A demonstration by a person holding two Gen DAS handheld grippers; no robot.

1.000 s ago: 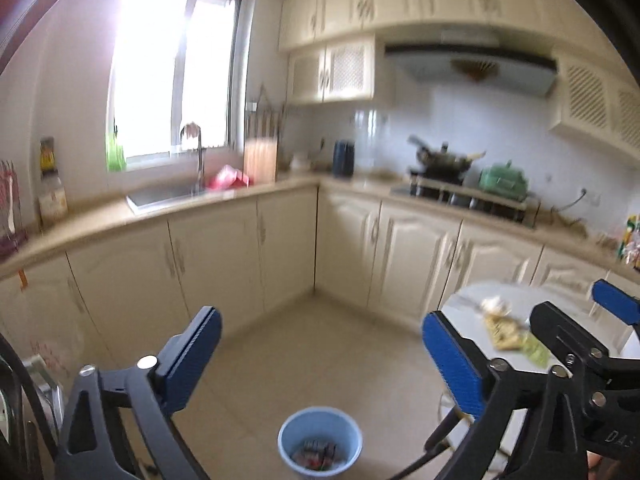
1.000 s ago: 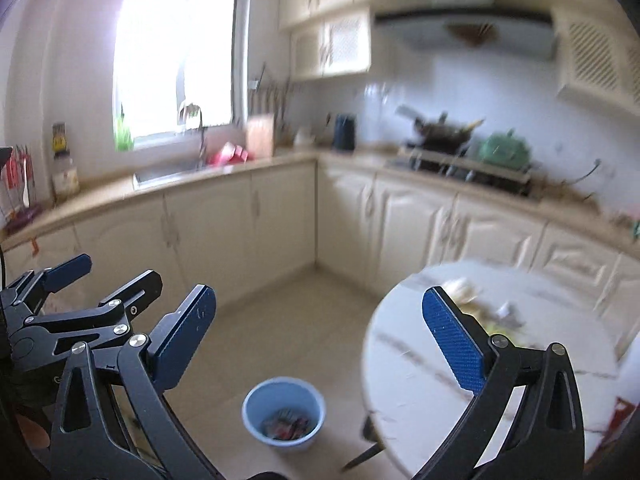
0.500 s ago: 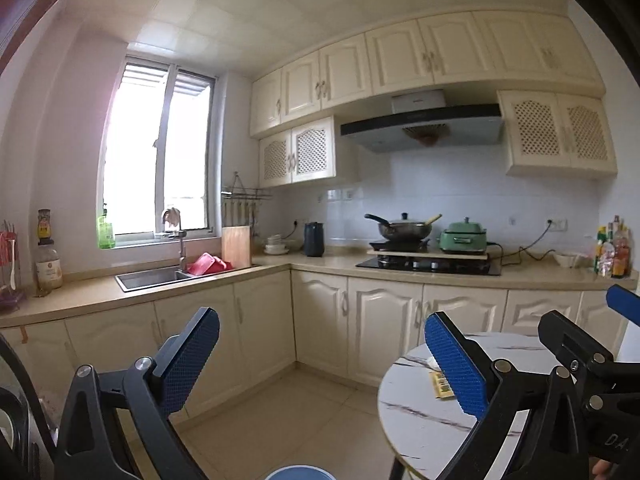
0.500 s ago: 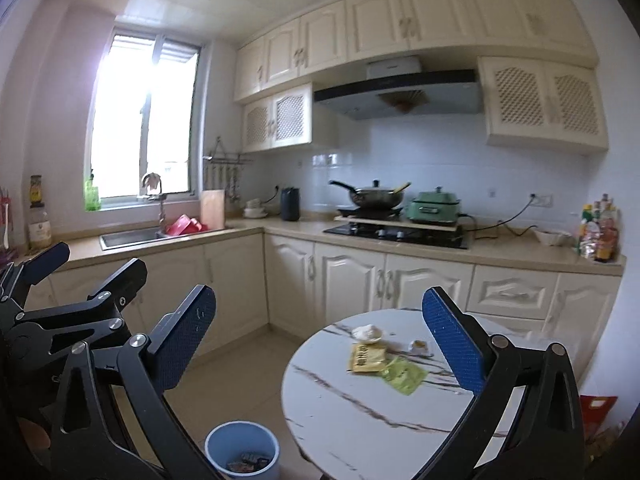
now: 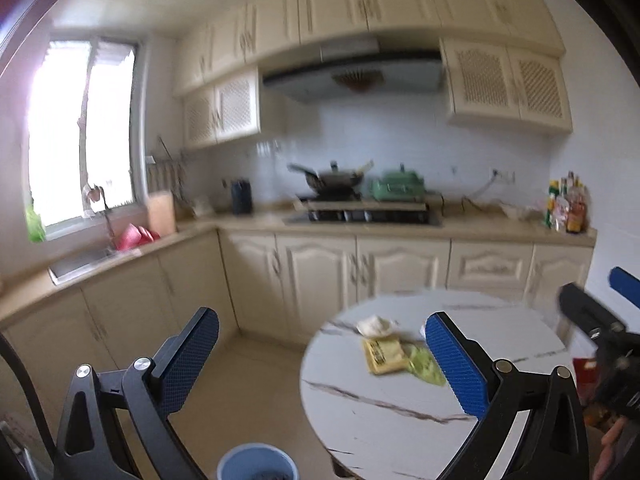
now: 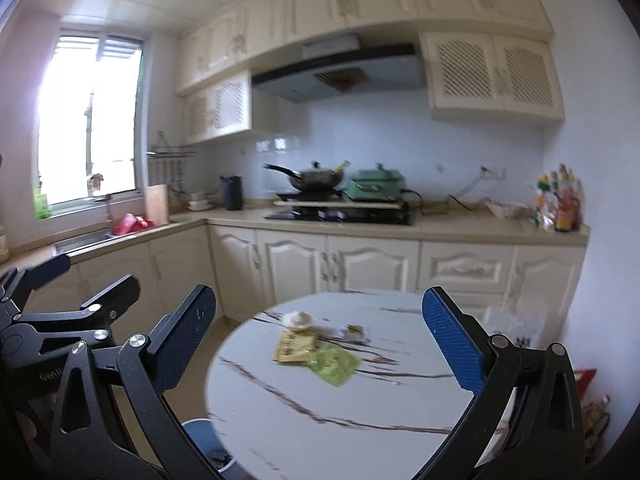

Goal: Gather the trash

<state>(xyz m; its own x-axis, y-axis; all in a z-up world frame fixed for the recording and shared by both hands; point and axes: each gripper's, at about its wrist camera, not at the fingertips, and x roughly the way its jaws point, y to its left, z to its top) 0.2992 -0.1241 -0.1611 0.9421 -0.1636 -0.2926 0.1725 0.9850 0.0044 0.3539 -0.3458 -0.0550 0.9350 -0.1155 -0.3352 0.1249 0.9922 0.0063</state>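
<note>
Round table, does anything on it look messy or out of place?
Yes. Litter lies loose on the round marble table: a crumpled white wad, a yellow packet overlapping a green wrapper, and a small scrap. Nothing looks spilled or broken.

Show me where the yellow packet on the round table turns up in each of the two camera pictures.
Left wrist view: yellow packet lies right of centre, low, beside the green wrapper.
Right wrist view: yellow packet sits near centre, low, overlapping the same wrapper.
Shared landmark: the crumpled white tissue just behind it.
</note>
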